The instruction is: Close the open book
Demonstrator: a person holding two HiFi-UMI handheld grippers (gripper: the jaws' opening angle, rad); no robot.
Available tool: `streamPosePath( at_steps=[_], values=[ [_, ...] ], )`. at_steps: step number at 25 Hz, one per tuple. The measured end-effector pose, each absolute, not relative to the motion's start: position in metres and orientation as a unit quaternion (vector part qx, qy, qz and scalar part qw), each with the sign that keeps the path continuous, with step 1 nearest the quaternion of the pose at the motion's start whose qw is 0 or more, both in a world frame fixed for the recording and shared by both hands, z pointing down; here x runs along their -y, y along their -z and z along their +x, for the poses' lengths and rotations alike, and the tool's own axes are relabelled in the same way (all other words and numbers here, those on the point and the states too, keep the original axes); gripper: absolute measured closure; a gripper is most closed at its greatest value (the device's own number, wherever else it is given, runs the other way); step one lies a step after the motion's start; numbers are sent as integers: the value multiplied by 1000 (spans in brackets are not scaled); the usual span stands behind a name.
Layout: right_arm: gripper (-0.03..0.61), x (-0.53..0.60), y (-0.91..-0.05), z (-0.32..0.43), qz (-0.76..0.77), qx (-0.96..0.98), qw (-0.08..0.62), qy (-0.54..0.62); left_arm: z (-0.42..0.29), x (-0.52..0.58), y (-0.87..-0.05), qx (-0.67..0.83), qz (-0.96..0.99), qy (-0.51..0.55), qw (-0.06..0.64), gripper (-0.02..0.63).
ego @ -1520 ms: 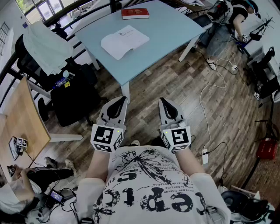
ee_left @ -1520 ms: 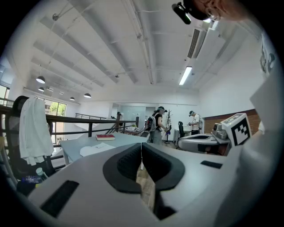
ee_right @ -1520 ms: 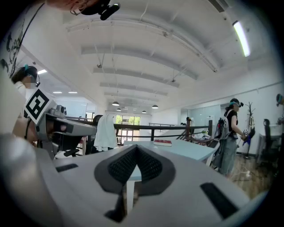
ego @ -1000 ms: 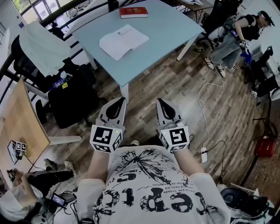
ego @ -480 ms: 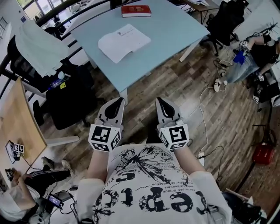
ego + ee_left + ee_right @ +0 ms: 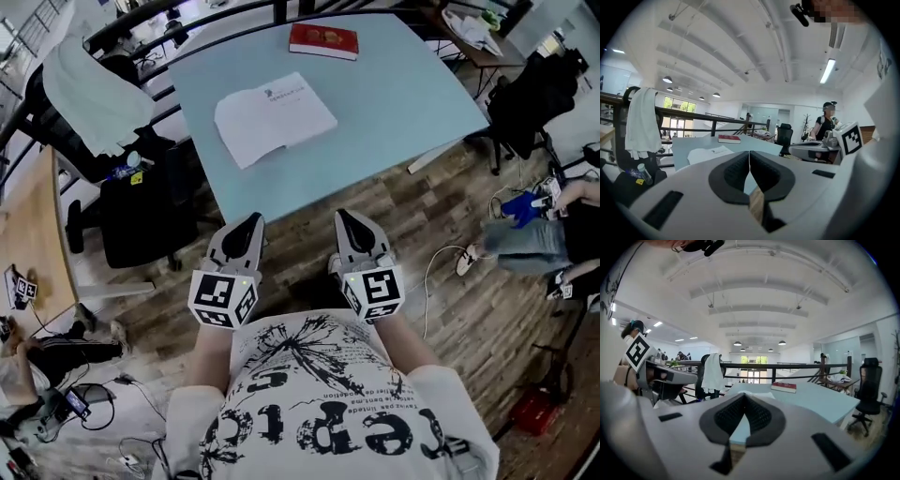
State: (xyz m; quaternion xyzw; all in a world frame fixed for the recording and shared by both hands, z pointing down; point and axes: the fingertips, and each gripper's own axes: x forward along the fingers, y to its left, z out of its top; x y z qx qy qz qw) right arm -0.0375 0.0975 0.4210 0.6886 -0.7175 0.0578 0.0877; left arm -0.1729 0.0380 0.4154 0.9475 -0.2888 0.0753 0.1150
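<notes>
An open white book lies flat on the pale blue table, left of its middle. It shows small and far in the left gripper view and in the right gripper view. My left gripper and right gripper hang side by side over the wooden floor, short of the table's near corner. Both are shut, tips together, with nothing between them. In their own views the left gripper and the right gripper point level toward the table.
A closed red book lies at the table's far edge. A black chair draped with a white cloth stands left of the table. A seated person and cables are at the right, and a wooden desk at the far left.
I have walked toward the table: it and the open book now sit closer and more centred in the head view. Both grippers stayed shut, side by side in front of me.
</notes>
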Motion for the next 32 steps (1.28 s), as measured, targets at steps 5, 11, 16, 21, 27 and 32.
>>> streamPosePath(
  at_steps=[5,11,16,21,27,32],
  values=[
    [566,-42,-416,48,643,758,98,-51,-101,-1,-419,358,922,-66,136,594],
    [566,12,-420,113,588,800,111,-46,-42,30,-435,425,888,-63,164,594],
    [566,51,-436,133,554,822,115,-57,-25,52,-460,465,862,-67,192,594],
    [566,92,-456,131,526,839,123,-70,-23,84,-492,494,839,-71,216,594],
    [566,145,-472,126,492,856,139,-75,-20,125,-551,520,798,-33,303,592],
    [566,190,-478,118,466,870,146,-75,-32,157,-593,523,727,78,437,545]
  ],
)
